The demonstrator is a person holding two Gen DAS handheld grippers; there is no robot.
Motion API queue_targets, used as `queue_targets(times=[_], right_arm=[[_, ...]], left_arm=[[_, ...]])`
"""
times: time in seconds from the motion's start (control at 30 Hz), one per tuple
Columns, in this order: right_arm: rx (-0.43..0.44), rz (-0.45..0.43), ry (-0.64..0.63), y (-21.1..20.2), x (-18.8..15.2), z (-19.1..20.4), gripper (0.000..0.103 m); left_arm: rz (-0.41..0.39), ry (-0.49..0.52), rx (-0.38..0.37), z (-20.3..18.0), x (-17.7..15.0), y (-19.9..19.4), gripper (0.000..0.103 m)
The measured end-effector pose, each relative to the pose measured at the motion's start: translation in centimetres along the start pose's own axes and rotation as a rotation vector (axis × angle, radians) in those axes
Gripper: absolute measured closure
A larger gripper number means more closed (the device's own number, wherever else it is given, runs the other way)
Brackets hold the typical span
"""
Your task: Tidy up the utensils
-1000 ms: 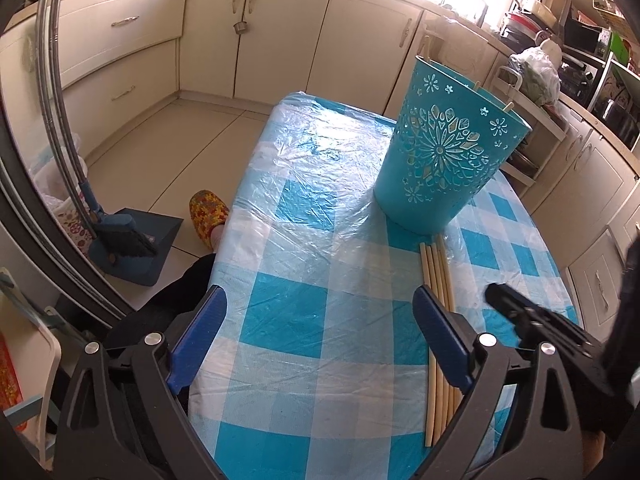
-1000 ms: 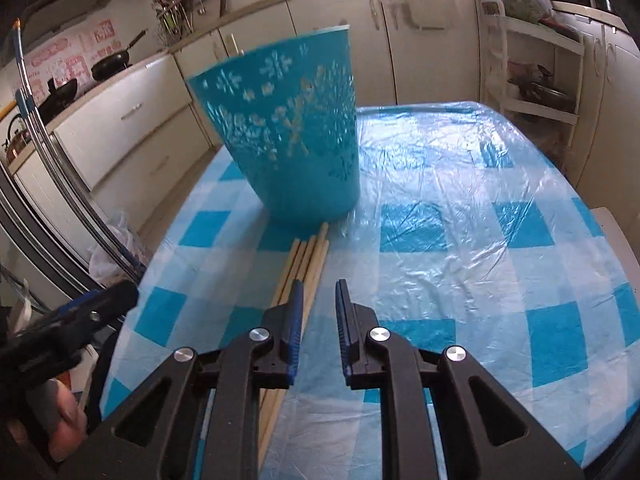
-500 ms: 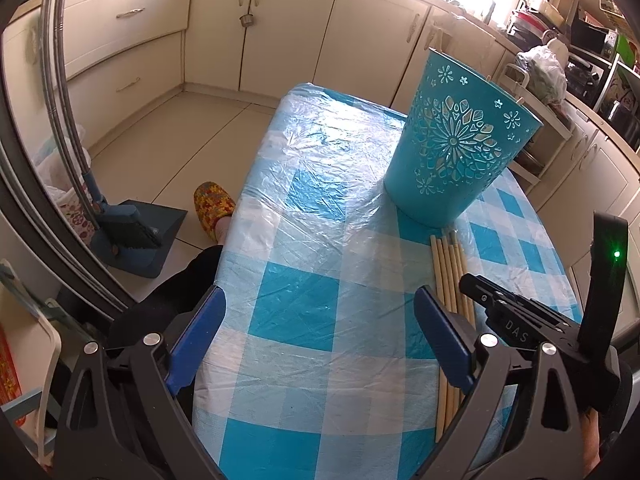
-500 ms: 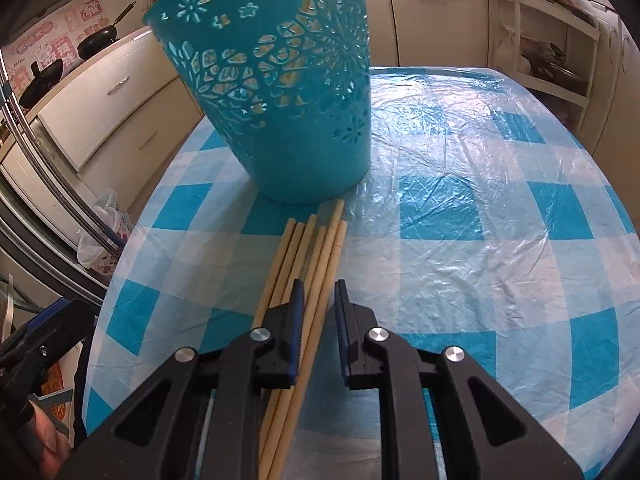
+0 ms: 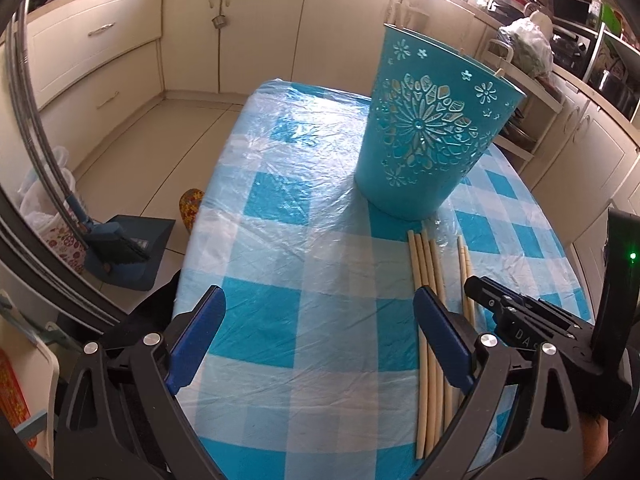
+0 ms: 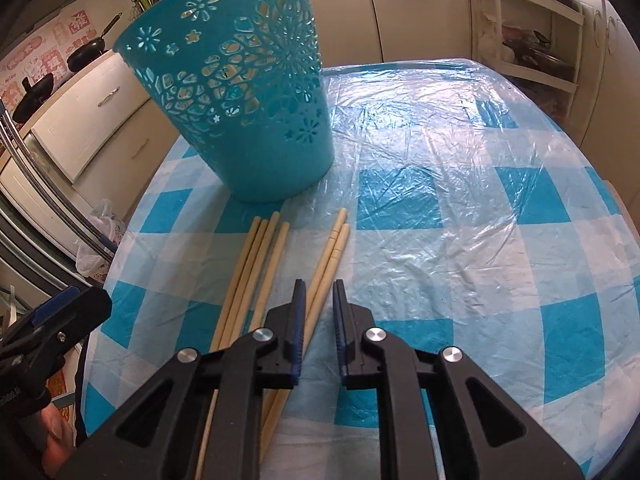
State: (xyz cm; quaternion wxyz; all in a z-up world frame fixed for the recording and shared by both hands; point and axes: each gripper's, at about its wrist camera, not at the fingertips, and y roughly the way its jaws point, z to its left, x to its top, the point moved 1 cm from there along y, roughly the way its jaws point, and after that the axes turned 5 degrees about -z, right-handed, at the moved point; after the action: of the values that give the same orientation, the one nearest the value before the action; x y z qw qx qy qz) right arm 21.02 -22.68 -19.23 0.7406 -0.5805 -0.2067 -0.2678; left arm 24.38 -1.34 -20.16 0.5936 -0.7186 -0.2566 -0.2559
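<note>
Chopsticks [image 6: 326, 256] partly hidden between right tool [image 6: 319, 292] pads, grasped; left tool [image 5: 320, 316] released.

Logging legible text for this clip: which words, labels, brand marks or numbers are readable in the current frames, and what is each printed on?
"DAS": raised letters on the black body of the right gripper, seen in the left wrist view; the marking is cut off at the left gripper's arm.
Red-and-white wall stickers behind the pans: printing too small and blurred to read.
Blue basket: cut-out flowers only, no text.

Two chopsticks [image 6: 334, 240] now apart from the bundle [image 6: 256, 264].
</note>
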Motion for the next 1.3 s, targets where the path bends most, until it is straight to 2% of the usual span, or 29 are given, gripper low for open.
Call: queue_targets(times=[0.1, 0.5, 0.63, 0.7, 0.9, 1.3], right_arm=[[0.010, -0.021, 0.034, -0.3, 0.2, -0.4, 0.089], [0.004, 0.000, -0.004, 0.8, 0.5, 0.0, 0.089], [-0.021, 0.004, -0.040, 0.8, 0.5, 0.2, 0.089], [-0.030, 0.014, -0.081, 0.8, 0.5, 0.3, 0.093], [-0.041, 0.059, -0.209, 0.3, 0.2, 0.0, 0.094], [0.031, 0.039, -0.100, 0.2, 0.4, -2.2, 0.093]], left_arm=[[0.005, 0.005, -0.002, -0.3, 0.4, 0.4, 0.012], [0.046, 0.019, 0.002, -1.3, 0.4, 2.3, 0.012], [0.057, 0.026, 0.004, -1.7, 0.4, 2.8, 0.012], [0.062, 0.033, 0.006, -1.9, 0.4, 3.0, 0.012], [0.085, 0.066, 0.005, -3.2, 0.5, 4.1, 0.012], [0.135, 0.127, 0.072, -5.1, 0.4, 7.2, 0.012]])
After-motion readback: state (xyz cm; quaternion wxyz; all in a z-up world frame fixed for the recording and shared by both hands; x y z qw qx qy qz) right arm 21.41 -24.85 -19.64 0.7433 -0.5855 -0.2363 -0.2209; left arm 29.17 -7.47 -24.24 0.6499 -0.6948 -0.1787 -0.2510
